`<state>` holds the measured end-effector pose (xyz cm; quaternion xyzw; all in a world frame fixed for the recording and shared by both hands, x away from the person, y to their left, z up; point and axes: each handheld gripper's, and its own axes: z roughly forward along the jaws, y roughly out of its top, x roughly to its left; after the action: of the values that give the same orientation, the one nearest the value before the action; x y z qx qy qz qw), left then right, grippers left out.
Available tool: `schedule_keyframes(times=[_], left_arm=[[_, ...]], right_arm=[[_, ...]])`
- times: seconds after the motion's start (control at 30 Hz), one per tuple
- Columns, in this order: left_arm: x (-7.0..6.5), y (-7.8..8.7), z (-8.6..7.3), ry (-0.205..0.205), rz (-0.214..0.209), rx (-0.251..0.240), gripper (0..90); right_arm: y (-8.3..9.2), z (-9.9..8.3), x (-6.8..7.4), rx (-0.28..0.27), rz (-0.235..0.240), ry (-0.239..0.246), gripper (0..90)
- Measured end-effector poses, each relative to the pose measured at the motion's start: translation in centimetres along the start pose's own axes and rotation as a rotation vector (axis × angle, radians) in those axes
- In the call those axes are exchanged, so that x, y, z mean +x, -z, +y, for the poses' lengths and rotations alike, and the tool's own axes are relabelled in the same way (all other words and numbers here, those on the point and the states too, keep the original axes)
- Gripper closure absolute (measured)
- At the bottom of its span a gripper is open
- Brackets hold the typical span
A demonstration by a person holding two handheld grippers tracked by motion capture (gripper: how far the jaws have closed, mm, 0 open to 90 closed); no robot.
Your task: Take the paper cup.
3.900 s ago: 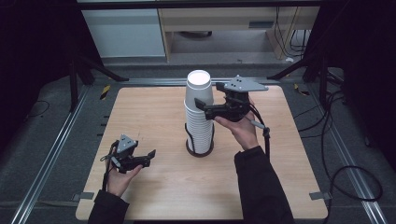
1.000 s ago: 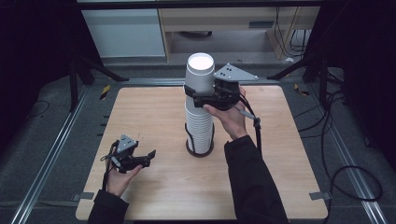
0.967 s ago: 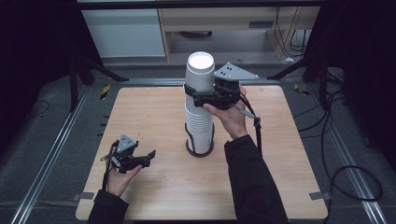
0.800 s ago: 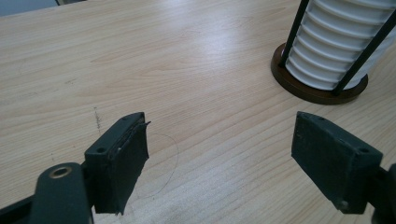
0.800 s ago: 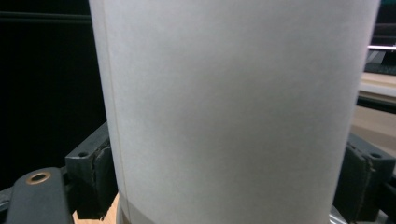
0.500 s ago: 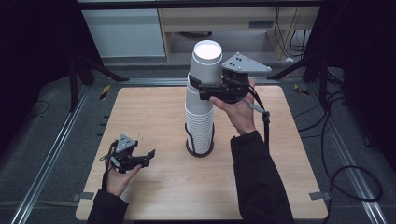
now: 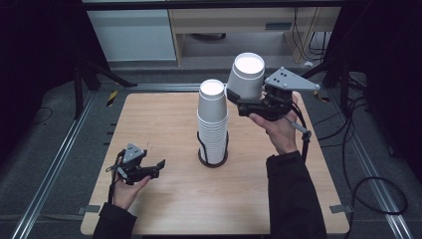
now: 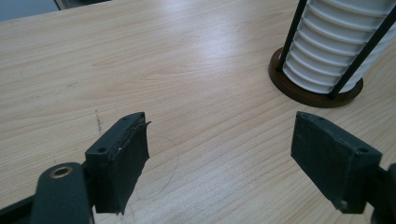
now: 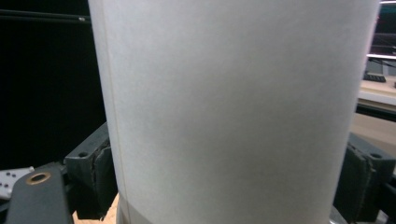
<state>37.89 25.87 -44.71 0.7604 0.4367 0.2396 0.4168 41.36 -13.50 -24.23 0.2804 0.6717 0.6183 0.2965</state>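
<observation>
**One cup clear of the stack, held in the right gripper**

Right gripper (image 7: 242, 103) pinched a white paper cup (image 7: 246, 75) by its lower wall, one black jaw on either side, pads pressed to the paper. Cup was upside down, flat bottom up, tapered, slightly tilted. In the right gripper view its wall (image 9: 233, 107) rose straight ahead between the jaws: matte, faintly grainy paper with one vertical seam near the left jaw.

The stack of cups (image 7: 213, 122) stood just beside the held cup, on the gripper's jaw side and lower; the two were apart. Stack was white, ribbed by the nested rims, flat bottom on top. It sat in a holder (image 7: 212, 158) with a round dark base and thin black upright rods. From the left gripper view the base (image 8: 315, 88) looked brown and smooth, and the rims (image 8: 336, 46) read as even ridges.

Left gripper (image 7: 149, 169) rested low over the table (image 7: 159, 119), jaws spread, nothing between them. Its pads (image 8: 128, 158) were black, blocky, worn at one edge. The stack stood ahead of it, well apart. Tabletop was pale wood-grain laminate, smooth, with a light sheen.
</observation>
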Motion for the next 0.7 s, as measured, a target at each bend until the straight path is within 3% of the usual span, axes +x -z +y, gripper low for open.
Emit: schedule_keyframes(times=[0.2, 0.37, 0.7], left_arm=[[-0.1, 0.1, 0.1, -0.004, -0.004, 0.0, 18.5], [-0.3, 0.2, 0.2, -0.012, -0.012, -0.005, 18.6], [-0.6, 0.2, 0.3, -0.023, -0.034, -0.007, 18.9]], right_arm=[[1.5, -1.4, -0.9, 0.023, -0.017, -0.011, 12.8], [2.8, -3.7, -1.5, 0.066, -0.022, -0.022, 12.8], [3.9, -6.8, -2.0, 0.123, -0.022, -0.039, 12.8]])
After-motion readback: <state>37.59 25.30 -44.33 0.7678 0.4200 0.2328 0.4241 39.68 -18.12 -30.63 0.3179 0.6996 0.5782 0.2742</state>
